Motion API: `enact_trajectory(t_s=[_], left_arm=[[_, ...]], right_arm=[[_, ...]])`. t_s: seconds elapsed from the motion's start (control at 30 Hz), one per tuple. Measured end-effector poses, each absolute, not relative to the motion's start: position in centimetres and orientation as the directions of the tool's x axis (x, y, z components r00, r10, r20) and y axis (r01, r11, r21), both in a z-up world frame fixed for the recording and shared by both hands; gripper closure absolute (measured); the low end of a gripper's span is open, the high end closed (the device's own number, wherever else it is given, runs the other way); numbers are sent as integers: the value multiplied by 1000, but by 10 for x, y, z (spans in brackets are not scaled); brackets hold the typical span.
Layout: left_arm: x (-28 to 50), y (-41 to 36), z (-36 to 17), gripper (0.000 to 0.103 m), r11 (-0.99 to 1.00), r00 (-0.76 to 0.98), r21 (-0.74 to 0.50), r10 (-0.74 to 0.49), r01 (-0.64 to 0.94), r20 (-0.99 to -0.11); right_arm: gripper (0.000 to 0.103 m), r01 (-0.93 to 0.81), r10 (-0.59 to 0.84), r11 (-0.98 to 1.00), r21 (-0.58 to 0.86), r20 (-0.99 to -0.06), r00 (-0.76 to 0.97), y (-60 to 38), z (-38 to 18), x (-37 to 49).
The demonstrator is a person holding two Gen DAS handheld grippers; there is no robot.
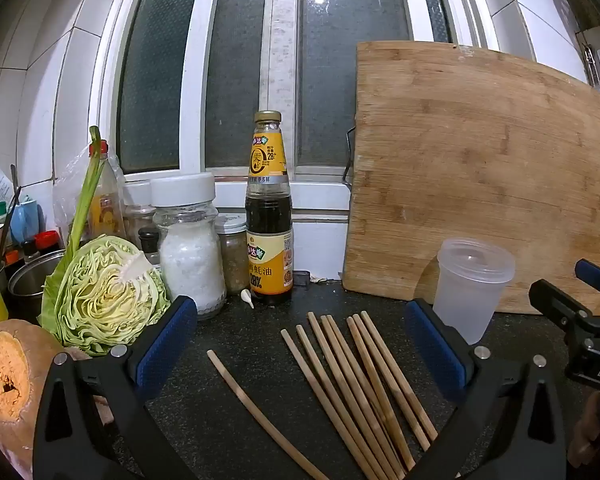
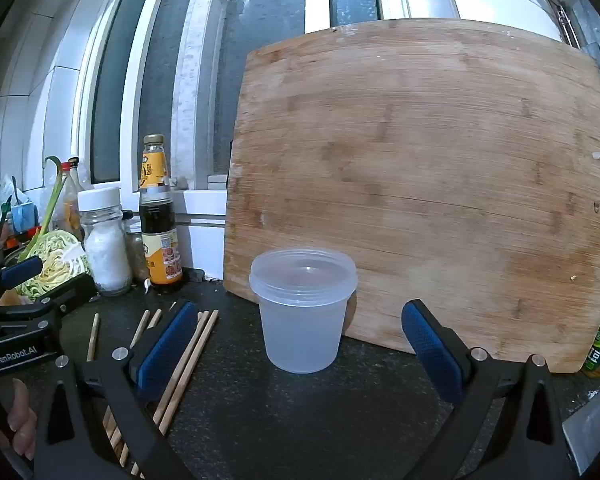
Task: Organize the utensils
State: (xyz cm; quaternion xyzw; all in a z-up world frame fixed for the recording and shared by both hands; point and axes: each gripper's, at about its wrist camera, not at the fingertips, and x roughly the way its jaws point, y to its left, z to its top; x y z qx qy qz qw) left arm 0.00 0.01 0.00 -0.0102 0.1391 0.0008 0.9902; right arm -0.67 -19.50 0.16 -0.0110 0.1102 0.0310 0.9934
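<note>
Several wooden chopsticks (image 1: 360, 384) lie in a loose fan on the dark counter (image 1: 244, 364), one stray stick (image 1: 256, 408) apart to their left. My left gripper (image 1: 300, 332) hovers over them, open, nothing between its blue pads. A translucent plastic cup (image 1: 474, 284) stands upright just past its right finger. In the right wrist view that cup (image 2: 303, 312) sits centred ahead of my right gripper (image 2: 300, 332), which is open and empty. Chopsticks (image 2: 188, 360) run under its left finger. The other gripper shows at each view's edge.
A big bamboo cutting board (image 2: 420, 176) leans against the window behind the cup. An oyster sauce bottle (image 1: 269, 216), a salt jar (image 1: 190, 248), small spice jars and a cut cabbage (image 1: 104, 296) crowd the left. A cut squash (image 1: 4, 372) lies near left; a green bottle (image 2: 598, 346) stands far right.
</note>
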Motion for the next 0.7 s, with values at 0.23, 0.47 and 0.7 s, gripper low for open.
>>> enact_trajectory(t_s=[0.23, 0.47, 0.7], left_arm=[[0, 0, 0, 0, 1000, 961, -19, -1, -5, -276], [-1, -1, 0, 0, 1000, 962, -16, -4, -1, -272], [-1, -1, 1, 0, 1000, 962, -19, -4, -1, -272]], right_arm=[[0, -66, 61, 998, -16, -220, 974, -196, 2, -7], [0, -63, 58, 998, -17, -220, 974, -196, 2, -6], [0, -62, 57, 998, -17, -221, 974, -196, 2, -6]])
